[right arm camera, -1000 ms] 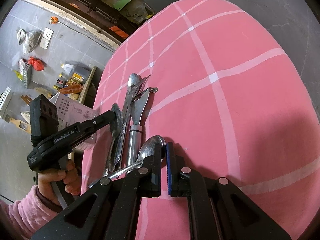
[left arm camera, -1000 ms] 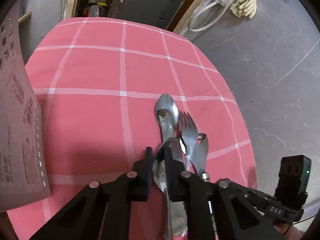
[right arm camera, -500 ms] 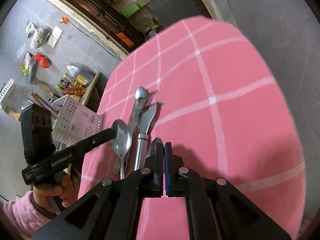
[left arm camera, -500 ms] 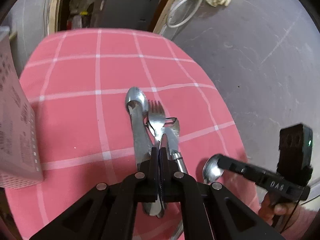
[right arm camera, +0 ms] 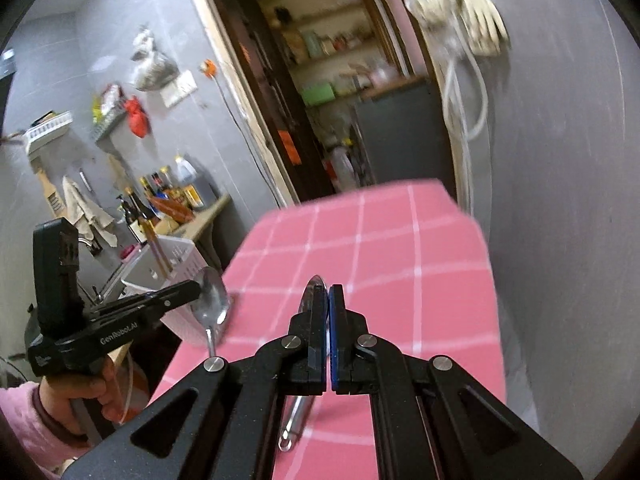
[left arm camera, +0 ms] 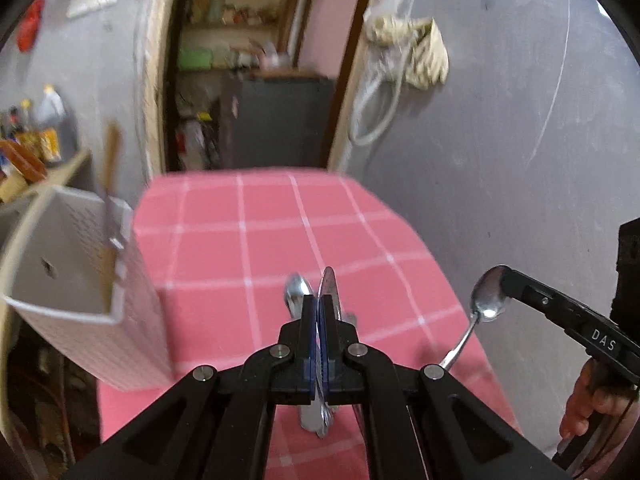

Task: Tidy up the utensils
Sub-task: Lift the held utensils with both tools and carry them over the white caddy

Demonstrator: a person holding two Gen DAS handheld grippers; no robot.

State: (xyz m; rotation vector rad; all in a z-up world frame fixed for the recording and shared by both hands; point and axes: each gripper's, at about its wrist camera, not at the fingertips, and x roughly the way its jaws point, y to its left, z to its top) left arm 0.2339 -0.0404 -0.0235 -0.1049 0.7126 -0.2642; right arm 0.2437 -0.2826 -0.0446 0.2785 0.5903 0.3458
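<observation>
My left gripper (left arm camera: 318,300) is shut on a steel spoon (left arm camera: 329,282), seen edge-on between its pads. The right wrist view shows that gripper (right arm camera: 196,286) at the left with the spoon's bowl (right arm camera: 212,300) at its tip and the handle hanging down. My right gripper (right arm camera: 328,292) is shut on a second spoon (right arm camera: 315,283). In the left wrist view this gripper (left arm camera: 506,276) holds that spoon (left arm camera: 488,300) by the bowl. Both are lifted above the pink checked tablecloth (left arm camera: 240,240). Another spoon (left arm camera: 296,290) lies on the cloth behind my left fingers. A white perforated utensil holder (left arm camera: 80,280) stands at the table's left edge.
A wood-handled utensil (left arm camera: 110,168) stands in the holder. A counter with bottles (right arm camera: 168,196) is left of the table. An open doorway with shelves (left arm camera: 248,80) lies beyond the far edge, with grey wall to the right. A person's hand in a pink sleeve (right arm camera: 80,400) grips the left tool.
Both grippers shut on a spoon each and rose off the cloth. The views tilted upward, bringing the doorway and the holder's open top into sight.
</observation>
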